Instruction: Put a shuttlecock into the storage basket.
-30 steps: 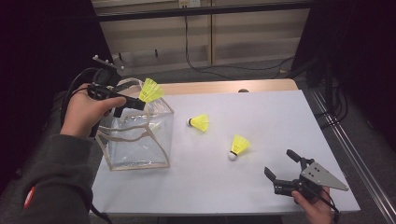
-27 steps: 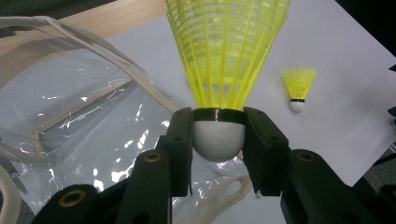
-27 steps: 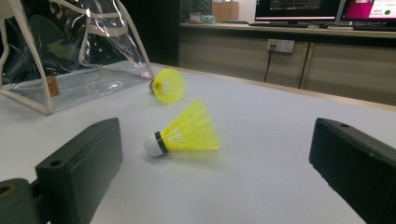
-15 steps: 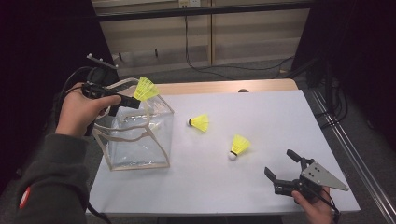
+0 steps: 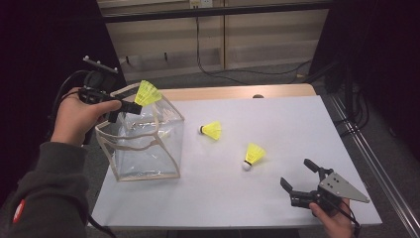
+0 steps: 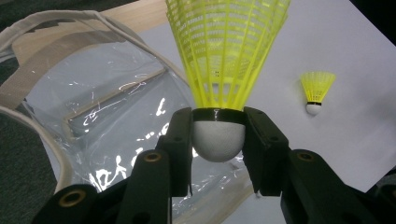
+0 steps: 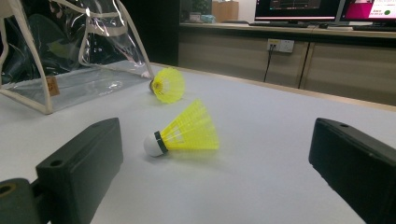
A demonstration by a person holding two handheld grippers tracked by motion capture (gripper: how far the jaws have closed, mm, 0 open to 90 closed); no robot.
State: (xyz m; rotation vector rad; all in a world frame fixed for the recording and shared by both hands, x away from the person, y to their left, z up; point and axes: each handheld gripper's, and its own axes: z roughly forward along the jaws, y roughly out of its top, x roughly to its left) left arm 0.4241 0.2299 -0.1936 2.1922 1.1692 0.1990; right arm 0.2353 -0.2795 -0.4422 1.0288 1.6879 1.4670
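We held one yellow shuttlecock (image 6: 219, 135) by its white cork, left gripper (image 5: 130, 107) fingers (image 6: 180, 140) clamped on both sides, skirt up, just above the open rim of the clear bag (image 5: 143, 144) at the desk's (image 5: 277, 208) left. Not dropped in yet. Two more shuttlecocks lay loose on the desk: one near the bag (image 5: 212, 130), one closer to our right gripper (image 5: 297, 181), (image 7: 184, 130). Right fingers stood wide open, empty, aimed at that nearer one. We judged roughly first of three under way; bag looked empty inside, hard to tell.
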